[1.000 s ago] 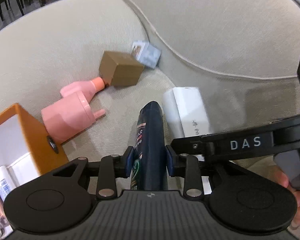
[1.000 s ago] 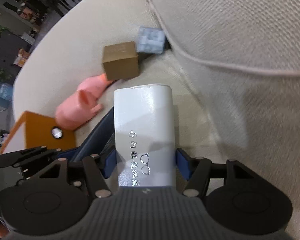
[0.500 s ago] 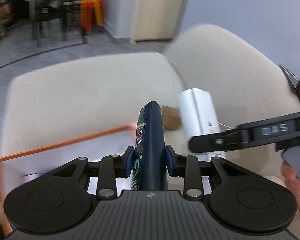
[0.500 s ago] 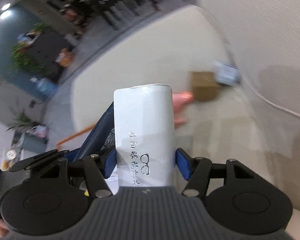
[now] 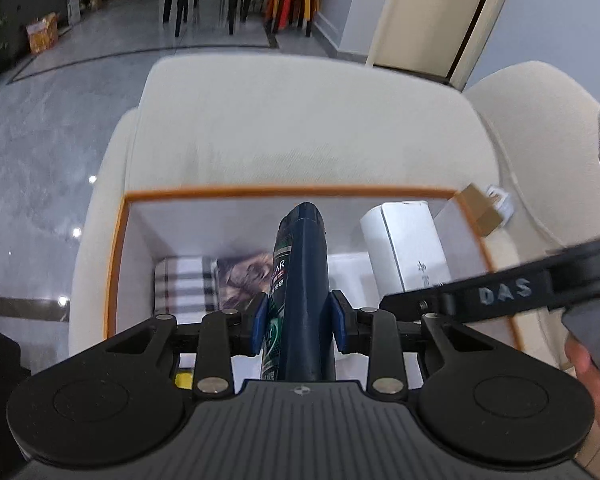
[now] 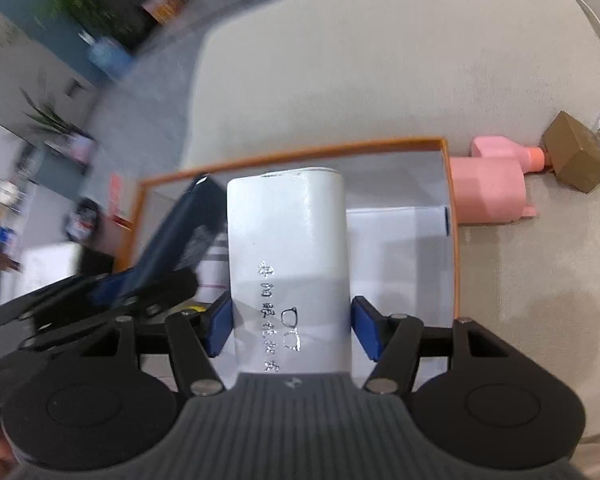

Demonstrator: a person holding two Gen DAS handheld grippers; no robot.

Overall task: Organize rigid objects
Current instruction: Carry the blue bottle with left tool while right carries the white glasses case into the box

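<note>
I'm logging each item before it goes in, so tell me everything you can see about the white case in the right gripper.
The white case is a smooth, glossy, oblong box with rounded edges, plastic by the look of it, with a line of silver characters and a small glasses symbol printed along its face. A seam runs along its side in the left wrist view. The right gripper clamps its near end between blue pads, so it juts forward over the open orange-rimmed box, beside the dark blue bottle.
</note>
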